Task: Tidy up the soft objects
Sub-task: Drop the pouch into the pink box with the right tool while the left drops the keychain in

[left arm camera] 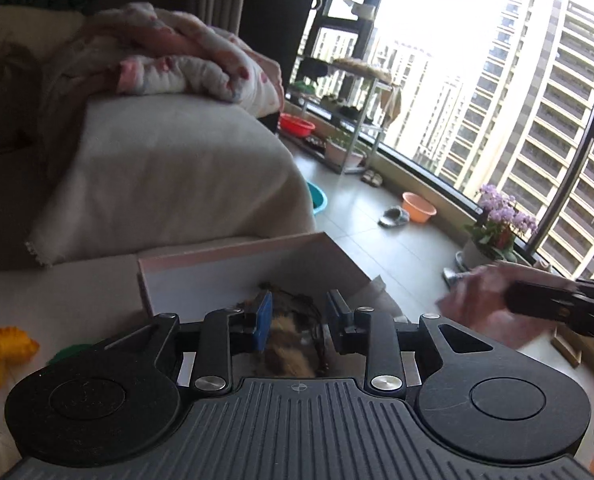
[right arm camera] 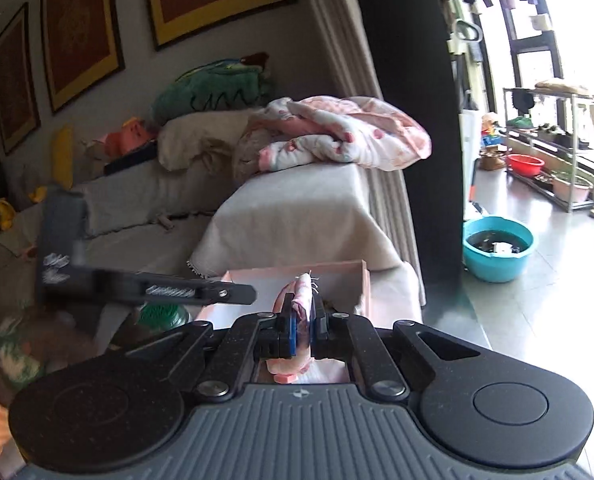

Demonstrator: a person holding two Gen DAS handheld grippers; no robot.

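Sofa cushions draped in pale cloth (right arm camera: 297,208) fill the room around me, with a bright balcony window off to one side. Closest in, my left gripper (left arm camera: 299,312) has its blue pads parted, and a brown furry soft toy (left arm camera: 287,332) sits between them; I can't see the pads pressing on it, so I call it released. It lies in the pink box (left arm camera: 233,256) just ahead of the fingers. My right gripper (right arm camera: 303,320) is clenched tight on a pink-and-white cloth bundle (right arm camera: 303,292), which sticks up above the fingertips, right over the box (right arm camera: 361,276) rim. From the left camera that bundle shows as a pink blur at the right edge. Beside the box, on the seat, I spot a yellow plush (left arm camera: 5,350) and something green (right arm camera: 163,314). Further back, a rumpled floral blanket (right arm camera: 337,132) rests on the sofa arm, a green plush behind it. Out on the tiled floor, a teal basin (right arm camera: 497,254) and a red basin (right arm camera: 525,164).
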